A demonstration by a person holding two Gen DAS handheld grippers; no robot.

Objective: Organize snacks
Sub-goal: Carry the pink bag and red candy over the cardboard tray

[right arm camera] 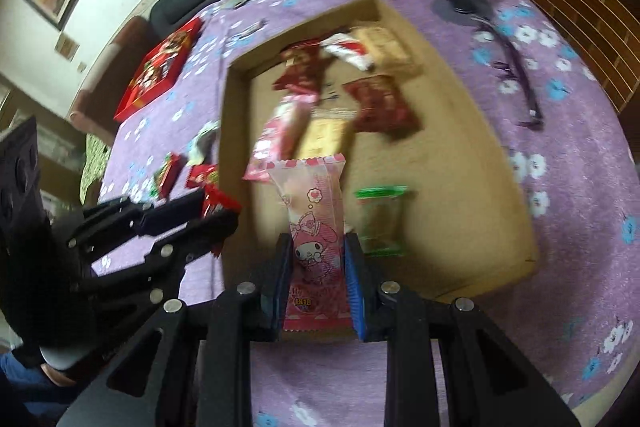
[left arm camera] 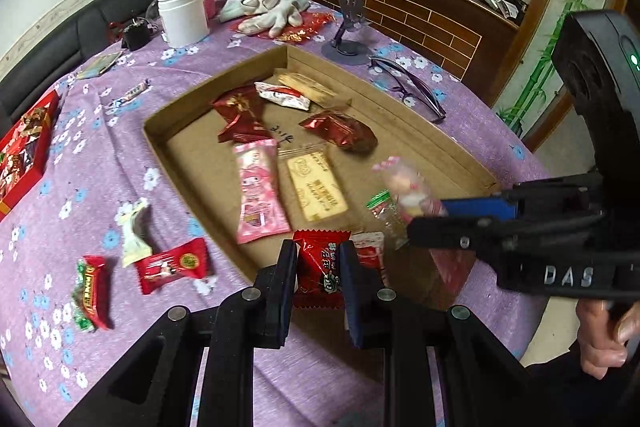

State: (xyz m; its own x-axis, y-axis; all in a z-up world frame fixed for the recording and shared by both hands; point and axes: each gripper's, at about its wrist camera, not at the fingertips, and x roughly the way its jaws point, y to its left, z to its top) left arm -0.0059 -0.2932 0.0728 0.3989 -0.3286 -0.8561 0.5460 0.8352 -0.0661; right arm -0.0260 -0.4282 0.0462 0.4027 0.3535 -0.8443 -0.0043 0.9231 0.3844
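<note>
Left gripper pinches a red candy packet over the cardboard tray's near rim; right gripper clamps a pink cartoon wafer pack mid-body above the tray. Both look light, crinkly and slippery, likely crushable.

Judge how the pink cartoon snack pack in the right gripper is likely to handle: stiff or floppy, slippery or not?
Probably floppy: the pink pack is a thin film wrapper standing above the right gripper, clamped only at its lower part. Likely light, since the narrow pinch keeps it up. Its glossy film may slip if the grip loosens.
</note>
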